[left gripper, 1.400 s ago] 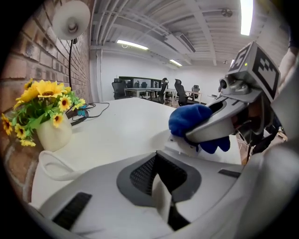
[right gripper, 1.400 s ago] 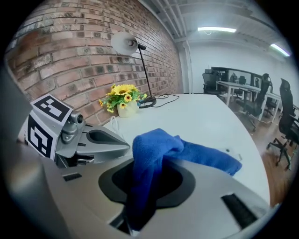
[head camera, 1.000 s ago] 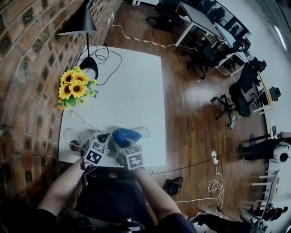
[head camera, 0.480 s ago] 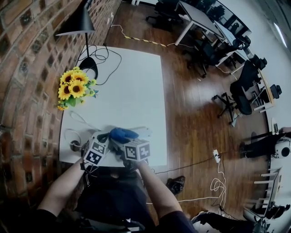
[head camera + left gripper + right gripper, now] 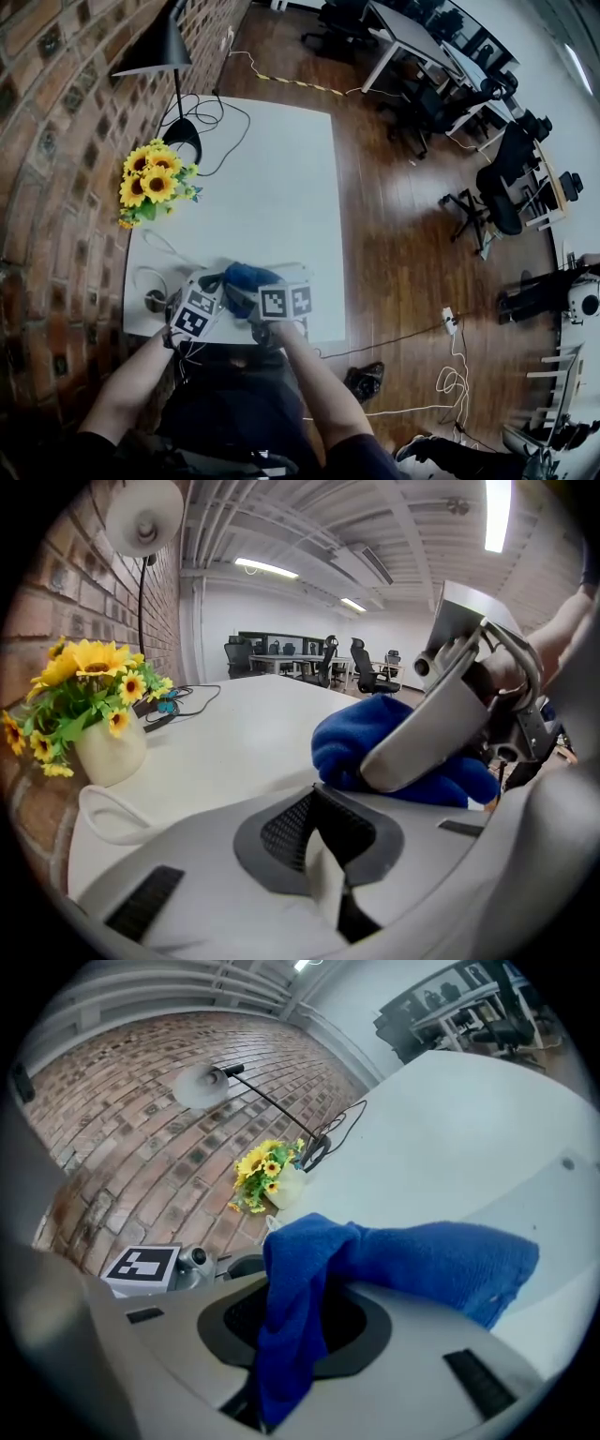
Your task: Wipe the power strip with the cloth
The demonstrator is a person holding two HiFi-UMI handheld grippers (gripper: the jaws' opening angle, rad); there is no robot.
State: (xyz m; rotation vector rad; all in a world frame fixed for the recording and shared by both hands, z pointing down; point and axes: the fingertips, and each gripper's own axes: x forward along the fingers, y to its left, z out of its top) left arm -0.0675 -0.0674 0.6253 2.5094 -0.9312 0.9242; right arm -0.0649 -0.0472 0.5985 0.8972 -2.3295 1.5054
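The cloth [image 5: 412, 1260] is deep blue, fleecy and bunched. It is pinched in the right gripper [image 5: 286, 1340] and drapes ahead of its jaws over the white power strip [image 5: 297, 271], while the left gripper [image 5: 323, 855] sits just beside it with its jaws pressed together. Only the head view shows the strip's bare end past the cloth on the right gripper's side; the left gripper view shows the right gripper's grey body against the blue bundle.

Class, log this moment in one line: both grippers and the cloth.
left gripper: shut | right gripper: shut on blue cloth | blue cloth: at power strip, contact unclear
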